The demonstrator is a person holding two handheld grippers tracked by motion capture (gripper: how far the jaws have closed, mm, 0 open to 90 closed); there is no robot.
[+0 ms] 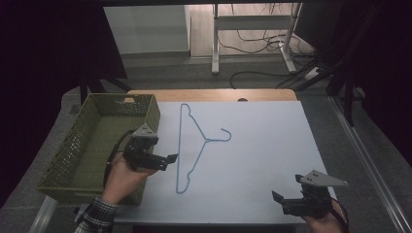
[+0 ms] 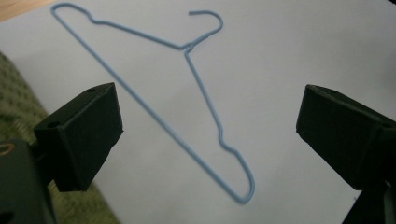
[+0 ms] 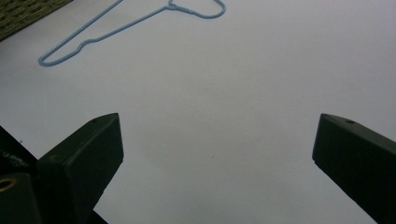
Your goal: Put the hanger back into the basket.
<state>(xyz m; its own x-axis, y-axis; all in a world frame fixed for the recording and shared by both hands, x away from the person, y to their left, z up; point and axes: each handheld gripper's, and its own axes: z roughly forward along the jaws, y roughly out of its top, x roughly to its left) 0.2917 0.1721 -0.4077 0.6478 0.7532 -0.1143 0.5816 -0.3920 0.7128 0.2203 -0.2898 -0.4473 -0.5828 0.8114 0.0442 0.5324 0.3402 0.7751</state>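
High view: hanger (image 1: 194,145) lengthwise, hook rightward

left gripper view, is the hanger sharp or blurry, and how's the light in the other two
Left gripper view: the blue hanger is fairly sharp, while the near black jaws are soft. Right gripper view: even light, no glare on the white table. High view: the tabletop is lit, but both sides fall into darkness.
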